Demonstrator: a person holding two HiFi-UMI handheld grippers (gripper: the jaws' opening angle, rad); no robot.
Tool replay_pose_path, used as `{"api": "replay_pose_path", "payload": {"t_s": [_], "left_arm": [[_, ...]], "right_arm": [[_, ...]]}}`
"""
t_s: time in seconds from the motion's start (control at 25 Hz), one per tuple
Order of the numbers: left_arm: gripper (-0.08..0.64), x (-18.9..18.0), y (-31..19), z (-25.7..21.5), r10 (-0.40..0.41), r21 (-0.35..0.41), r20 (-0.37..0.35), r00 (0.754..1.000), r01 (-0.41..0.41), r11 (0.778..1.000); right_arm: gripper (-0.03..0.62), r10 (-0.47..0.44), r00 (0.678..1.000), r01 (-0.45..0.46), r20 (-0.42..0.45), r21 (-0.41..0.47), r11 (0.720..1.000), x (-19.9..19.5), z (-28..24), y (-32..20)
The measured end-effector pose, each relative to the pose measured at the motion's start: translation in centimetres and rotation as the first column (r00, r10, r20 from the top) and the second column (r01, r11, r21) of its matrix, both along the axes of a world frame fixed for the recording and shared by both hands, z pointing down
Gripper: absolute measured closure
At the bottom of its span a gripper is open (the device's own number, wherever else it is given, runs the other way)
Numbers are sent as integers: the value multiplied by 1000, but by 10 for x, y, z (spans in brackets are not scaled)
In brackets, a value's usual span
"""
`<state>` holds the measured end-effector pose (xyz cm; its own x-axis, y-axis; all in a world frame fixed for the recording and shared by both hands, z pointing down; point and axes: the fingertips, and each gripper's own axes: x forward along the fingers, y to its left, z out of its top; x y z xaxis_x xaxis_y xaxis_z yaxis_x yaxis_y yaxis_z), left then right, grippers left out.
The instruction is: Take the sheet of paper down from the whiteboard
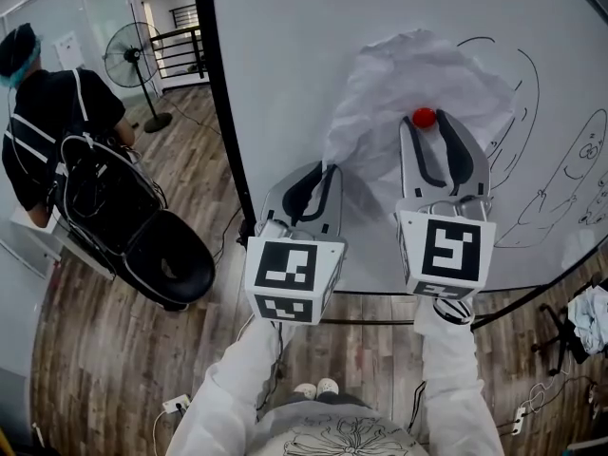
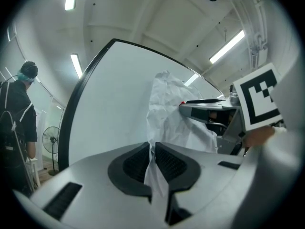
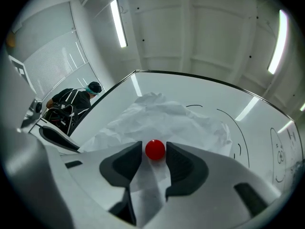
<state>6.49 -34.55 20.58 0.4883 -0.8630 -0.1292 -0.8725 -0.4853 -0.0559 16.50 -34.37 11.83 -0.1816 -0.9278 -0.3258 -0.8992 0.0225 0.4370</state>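
Note:
A crumpled white sheet of paper (image 1: 418, 74) hangs on the whiteboard (image 1: 285, 46), pinned by a round red magnet (image 1: 424, 117). My left gripper (image 1: 323, 169) is shut on the sheet's lower left edge; in the left gripper view the paper (image 2: 167, 109) runs down between the pressed pads of that gripper (image 2: 152, 149). My right gripper (image 1: 429, 123) stands open around the magnet. In the right gripper view the magnet (image 3: 155, 149) sits between the two tips of that gripper (image 3: 154, 148), with a thin gap on its left side, and the paper (image 3: 162, 118) spreads behind it.
Black marker drawings (image 1: 532, 160) cover the board to the right of the sheet. A person in dark clothes (image 1: 52, 122) stands at the left beside a black chair (image 1: 161, 255) and a floor fan (image 1: 133, 55). Cables and a cloth (image 1: 591, 316) lie on the wooden floor.

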Motion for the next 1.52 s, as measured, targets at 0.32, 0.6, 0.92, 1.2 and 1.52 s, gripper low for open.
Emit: {"api": "replay_pose_path", "payload": {"t_s": [0.32,0.6,0.92,1.2,1.52], "left_arm": [[533,-3,-3,2,-8,1,-7,1000,8,1000],[554,-4,-2,-2,13,4,-32,999,-12,1000],[555,-7,0,-5,11,21,-42,999,-10,1000],[555,-12,4,-11,23,33,-69,997,-21,999],[556,-14,8,-15,26,44,-76,997,-23,999]], "right_arm": [[467,57,997,-57,-45,18,998,-1,-1,0],[472,56,998,-55,-32,13,998,-2,-1,1],[474,49,999,-48,-10,15,999,-2,-2,1],[474,47,999,-47,11,9,999,-1,-1,0],[474,41,999,-41,19,-5,999,1,-1,-2]]}}
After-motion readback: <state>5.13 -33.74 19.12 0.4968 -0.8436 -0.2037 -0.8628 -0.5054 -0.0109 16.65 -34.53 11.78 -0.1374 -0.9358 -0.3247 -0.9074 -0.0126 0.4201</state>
